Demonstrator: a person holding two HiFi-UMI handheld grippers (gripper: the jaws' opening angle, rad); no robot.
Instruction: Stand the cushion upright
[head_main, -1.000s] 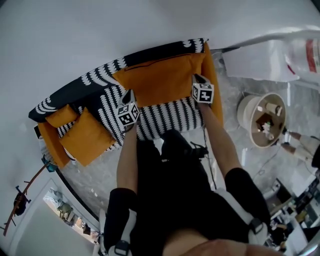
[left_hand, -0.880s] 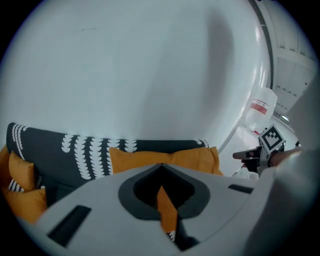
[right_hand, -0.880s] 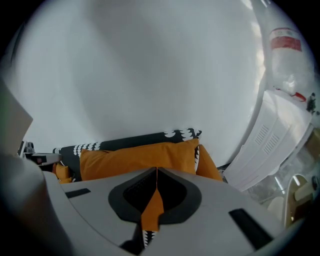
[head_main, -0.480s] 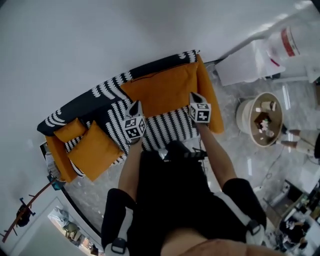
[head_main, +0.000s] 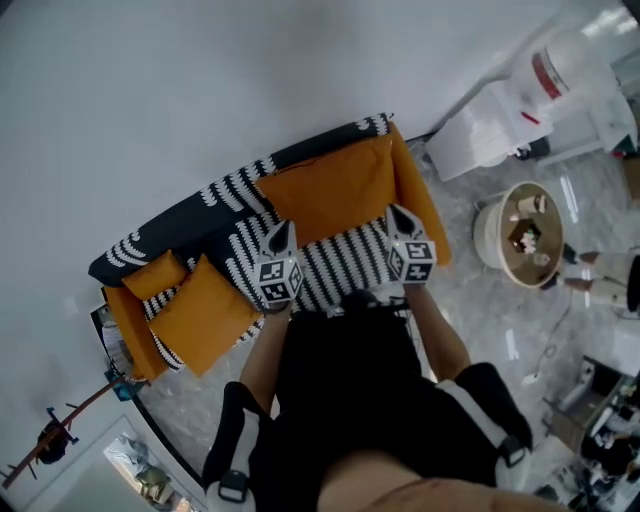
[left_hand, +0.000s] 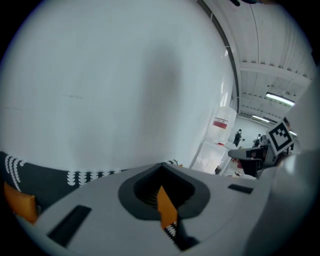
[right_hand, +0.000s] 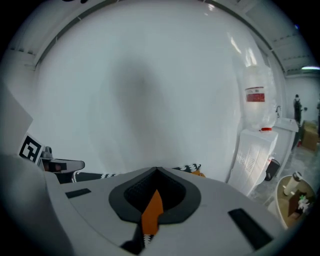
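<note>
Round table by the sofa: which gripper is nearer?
Right. The right gripper is over the sofa's right end, just across the armrest from the round table. The left gripper is over mid-seat, farther off.

Left tongs (head_main: 284, 232) and right tongs (head_main: 397, 214) both hang closed.

Staged living-room corner set inside a big hall. Patterned sofa (head_main: 175, 232) on a white wall ahead of the right gripper (head_main: 397, 214). To its right: round side table (head_main: 481, 235), water dispenser (right_hand: 257, 145). Strip-lit industrial ceiling (left_hand: 280, 99) beyond.
</note>
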